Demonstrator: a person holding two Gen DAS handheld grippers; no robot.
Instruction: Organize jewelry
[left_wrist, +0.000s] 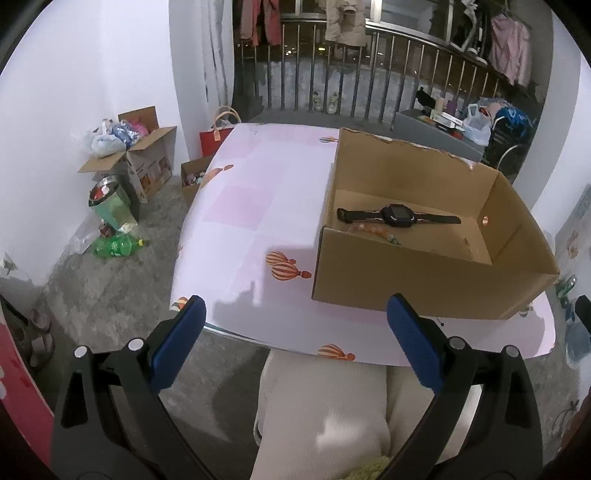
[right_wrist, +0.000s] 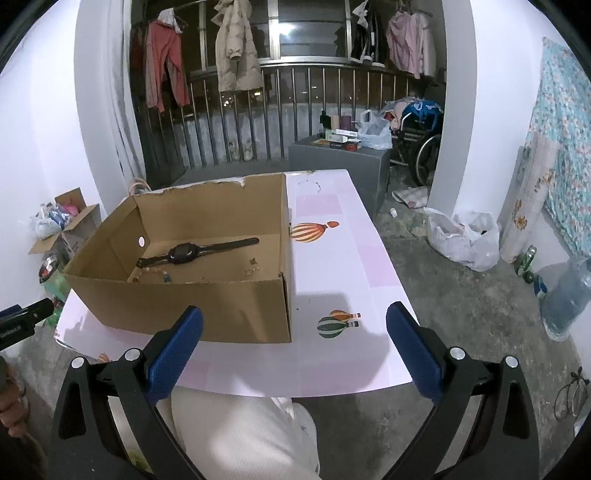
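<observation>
The smartwatch (right_wrist: 181, 254) and bead bracelet (left_wrist: 373, 232) are already being kept inside the cardboard box (right_wrist: 192, 306) on the counter (right_wrist: 332, 266). Both grippers (left gripper (left_wrist: 295, 321), right gripper (right_wrist: 294, 330)) are being held back at 6 o'clock, jaws wide and empty; little seems left.

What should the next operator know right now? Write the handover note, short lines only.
Left gripper: open, empty, held back at the near table edge.
Right gripper: open, empty, likewise clear of the cardboard box.
In the box: black watch lying flat, beaded bracelet beside it near the front wall, a few small pieces on the box floor, too small to identify.
Table: no loose jewelry visible on it in either view.
Left to do: seemingly nothing; check behind the box, hidden in both views.
</observation>
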